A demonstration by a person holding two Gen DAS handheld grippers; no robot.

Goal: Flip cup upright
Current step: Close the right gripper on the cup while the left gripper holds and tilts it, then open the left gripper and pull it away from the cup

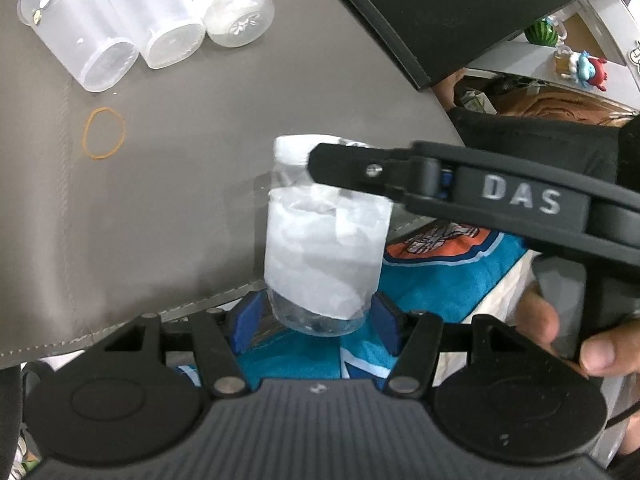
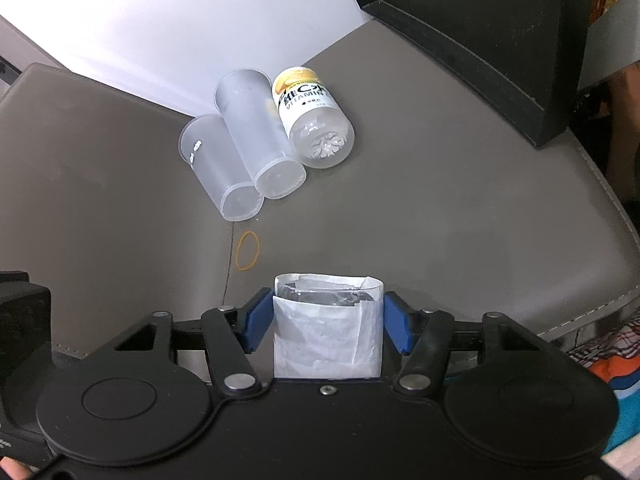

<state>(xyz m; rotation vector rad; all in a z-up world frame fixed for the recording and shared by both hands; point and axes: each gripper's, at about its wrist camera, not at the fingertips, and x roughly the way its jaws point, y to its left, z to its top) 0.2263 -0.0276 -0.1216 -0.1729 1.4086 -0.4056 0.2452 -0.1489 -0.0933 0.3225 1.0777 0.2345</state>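
Clamping the paper-wrapped cup [image 2: 328,328] between blue pads, the right claw [image 2: 326,322] aligns its long axis forward; left claw [image 1: 316,320] spread.

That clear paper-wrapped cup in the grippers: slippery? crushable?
The paper-wrapped cup looks thin and clear, so probably light and crushable under a hard squeeze. Its loose, creased wrap may slide against the plastic. Right gripper pads sit beside the wrap; contact is unclear.
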